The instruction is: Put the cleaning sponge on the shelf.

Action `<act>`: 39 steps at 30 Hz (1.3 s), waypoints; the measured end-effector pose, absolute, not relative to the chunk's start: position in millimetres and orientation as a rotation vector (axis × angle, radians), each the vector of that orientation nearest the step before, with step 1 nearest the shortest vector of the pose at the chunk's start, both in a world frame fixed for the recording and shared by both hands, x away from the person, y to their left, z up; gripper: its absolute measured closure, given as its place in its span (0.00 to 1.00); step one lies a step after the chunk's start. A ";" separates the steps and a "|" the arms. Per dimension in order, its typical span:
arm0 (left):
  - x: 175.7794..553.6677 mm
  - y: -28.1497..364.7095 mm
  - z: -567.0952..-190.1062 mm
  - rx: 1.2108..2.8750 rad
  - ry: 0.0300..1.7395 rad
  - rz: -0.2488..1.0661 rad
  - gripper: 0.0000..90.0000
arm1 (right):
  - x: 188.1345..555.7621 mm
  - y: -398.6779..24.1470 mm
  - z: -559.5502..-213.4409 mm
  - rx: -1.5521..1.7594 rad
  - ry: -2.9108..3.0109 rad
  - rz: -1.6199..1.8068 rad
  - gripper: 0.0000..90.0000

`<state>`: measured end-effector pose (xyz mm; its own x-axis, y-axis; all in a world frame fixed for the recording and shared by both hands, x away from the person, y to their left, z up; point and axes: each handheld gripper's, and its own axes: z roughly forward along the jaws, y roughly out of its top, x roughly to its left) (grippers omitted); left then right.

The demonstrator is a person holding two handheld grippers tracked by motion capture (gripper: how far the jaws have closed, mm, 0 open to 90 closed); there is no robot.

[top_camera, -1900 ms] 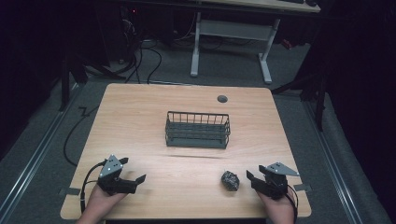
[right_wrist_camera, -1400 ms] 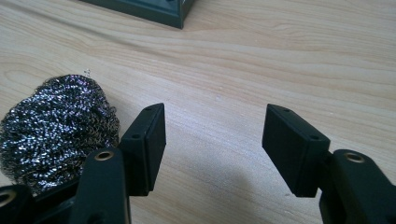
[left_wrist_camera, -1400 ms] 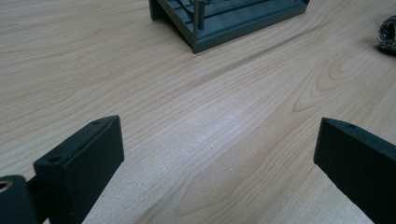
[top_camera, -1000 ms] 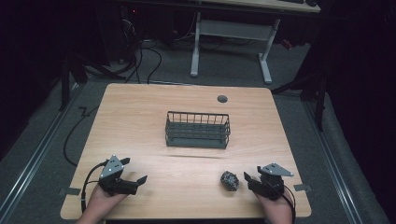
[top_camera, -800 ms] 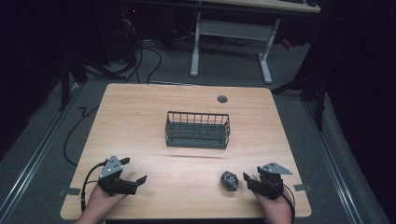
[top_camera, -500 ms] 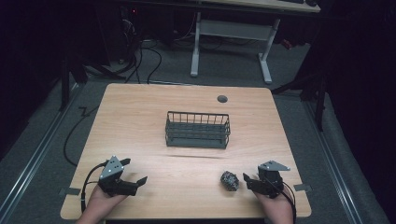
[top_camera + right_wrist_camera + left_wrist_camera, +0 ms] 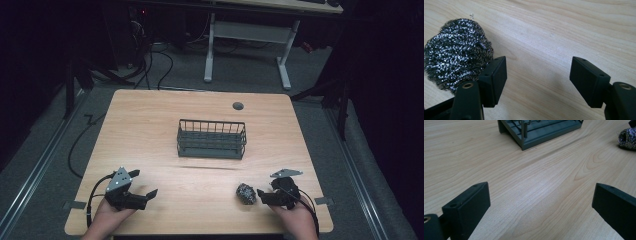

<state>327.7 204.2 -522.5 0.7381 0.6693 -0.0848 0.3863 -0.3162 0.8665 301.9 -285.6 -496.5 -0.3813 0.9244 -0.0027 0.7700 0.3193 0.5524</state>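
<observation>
High view: a person's hands come in at the near edge of the wooden table [image 7: 150, 115], each holding a tool. The right tool [image 7: 261, 196] lies low at the near right and points left toward a steel wool scrubber [image 7: 246, 193], which rests on the table just beside its tips. A dark wire basket [image 7: 212, 139] stands upright near the middle of the table, well apart from both hands. The left tool [image 7: 150, 195] sits at the near left and points right, far from the scrubber.

Right gripper view: the right tool [image 7: 537, 75] has its jaws apart, and they have just been opening. Bare wood shows in the gap between them. The steel wool scrubber [image 7: 457, 60] lies outside the gap, against the outer side of the left-hand jaw in this view; whether it actually touches that jaw cannot be told. A loose wire curl sticks up from its far edge.

Left gripper view: the left tool [image 7: 540, 202] has its jaws wide apart with nothing but table between them. The wire basket [image 7: 536, 131] stands farther off, and the steel wool scrubber [image 7: 627, 137] shows at the far right edge.
</observation>
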 end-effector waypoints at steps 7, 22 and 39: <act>328.1 203.4 -523.2 1.947 0.808 0.358 0.03 | 305.3 -285.6 -493.2 1.538 2.330 0.640 0.32; 328.1 203.2 -523.2 1.948 0.803 0.353 0.03 | 315.4 -284.2 -478.5 1.530 2.470 0.486 0.32; 328.4 200.0 -523.8 1.953 0.802 0.350 0.03 | 317.0 -266.8 -464.6 1.438 2.713 0.251 0.27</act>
<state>328.4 200.0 -523.8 0.7429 0.6639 -0.0859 0.3884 -0.3230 0.8630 317.0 -266.8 -464.6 -0.5626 0.8264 0.0226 0.8165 0.5512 0.1718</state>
